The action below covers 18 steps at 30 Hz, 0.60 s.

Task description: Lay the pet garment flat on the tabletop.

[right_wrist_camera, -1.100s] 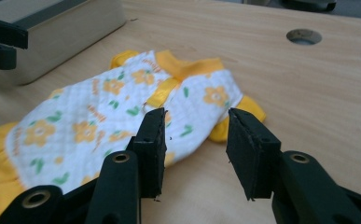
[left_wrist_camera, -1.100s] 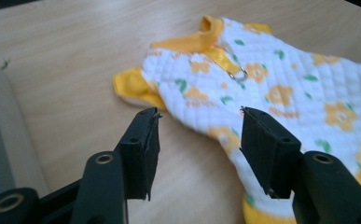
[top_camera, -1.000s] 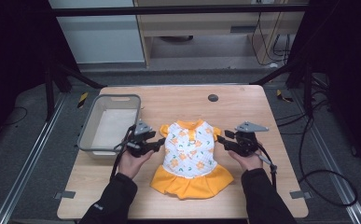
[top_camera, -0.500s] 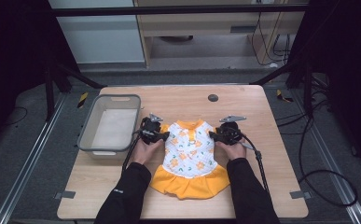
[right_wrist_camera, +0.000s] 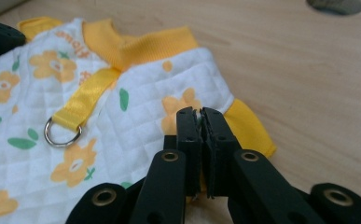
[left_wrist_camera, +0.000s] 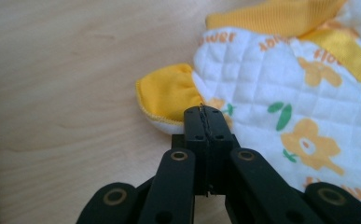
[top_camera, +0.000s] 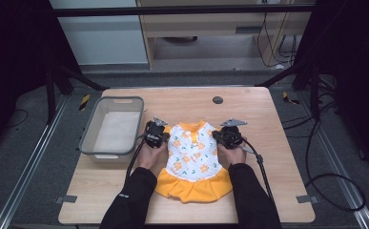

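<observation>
Fingers: I read both pairs of black jaws as pressed together; the left gripper [left_wrist_camera: 205, 114] is pinched on the edge of the small quilted white dress with orange flowers and a yellow skirt [top_camera: 192, 157], just by its left yellow sleeve [left_wrist_camera: 166, 98], and the right gripper [right_wrist_camera: 200, 116] is pinched on the fabric beside the right yellow sleeve [right_wrist_camera: 248, 126].

Dress: it lies flat on the pale wooden table [top_camera: 268, 124], collar away from me, skirt nearest me, between my two hands.

Grey plastic bin [top_camera: 113, 126]: it stands left of the dress, just beside my left gripper.

Dark round disc [top_camera: 217, 100]: it sits beyond the dress collar, well apart from it.

Bite risk: each grip looks thin, only an edge of quilting between the tips; I judge a quick lift could let one side slip out and drop the dress lopsided.

Layer risk: I cannot tell whether the jaws hold one layer or both; with one layer the dress could open and sag rather than fold cleanly.

Ring risk: the metal ring on the yellow ribbon [right_wrist_camera: 62, 131] lies on the dress back; a fold over it could bunch or snag.

Bin risk: swinging left from the dress, my left gripper could knock the bin wall.
</observation>
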Available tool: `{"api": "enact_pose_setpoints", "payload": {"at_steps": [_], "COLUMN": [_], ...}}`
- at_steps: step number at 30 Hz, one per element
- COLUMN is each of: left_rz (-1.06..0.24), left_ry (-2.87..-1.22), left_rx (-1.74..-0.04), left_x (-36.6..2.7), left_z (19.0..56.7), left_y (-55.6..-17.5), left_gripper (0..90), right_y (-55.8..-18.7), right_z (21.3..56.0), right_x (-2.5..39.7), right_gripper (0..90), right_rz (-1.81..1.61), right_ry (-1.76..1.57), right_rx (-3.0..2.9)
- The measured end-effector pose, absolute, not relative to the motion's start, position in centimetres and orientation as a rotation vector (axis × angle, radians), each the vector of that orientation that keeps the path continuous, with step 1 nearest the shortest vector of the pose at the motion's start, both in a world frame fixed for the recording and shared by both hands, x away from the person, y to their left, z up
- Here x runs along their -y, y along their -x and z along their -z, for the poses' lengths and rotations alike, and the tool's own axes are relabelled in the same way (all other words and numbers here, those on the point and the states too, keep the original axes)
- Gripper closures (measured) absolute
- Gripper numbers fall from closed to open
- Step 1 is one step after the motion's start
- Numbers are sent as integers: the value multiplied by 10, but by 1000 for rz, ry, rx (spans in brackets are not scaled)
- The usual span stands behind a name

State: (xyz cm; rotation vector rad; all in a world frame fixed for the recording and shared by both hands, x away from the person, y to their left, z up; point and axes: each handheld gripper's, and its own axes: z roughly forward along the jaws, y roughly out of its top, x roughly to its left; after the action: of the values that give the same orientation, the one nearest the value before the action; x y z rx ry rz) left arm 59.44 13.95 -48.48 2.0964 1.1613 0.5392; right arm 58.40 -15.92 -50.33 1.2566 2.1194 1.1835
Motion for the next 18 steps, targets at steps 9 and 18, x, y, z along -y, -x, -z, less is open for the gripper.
{"api": "enact_pose_setpoints", "payload": {"at_steps": [9, 18], "left_rz": [-519, -417], "left_ry": [-2030, -2027], "left_rx": [-1163, -924], "left_x": [-142, -141], "left_z": [467, 439], "left_y": [-591, -533], "left_gripper": [650, 754], "right_y": [-584, -528], "right_z": [493, 456], "right_x": [161, 174], "right_gripper": [705, 855], "right_rz": [-1165, -1300], "right_ry": [-1242, -1175], "right_rx": [-2116, -2174]}}
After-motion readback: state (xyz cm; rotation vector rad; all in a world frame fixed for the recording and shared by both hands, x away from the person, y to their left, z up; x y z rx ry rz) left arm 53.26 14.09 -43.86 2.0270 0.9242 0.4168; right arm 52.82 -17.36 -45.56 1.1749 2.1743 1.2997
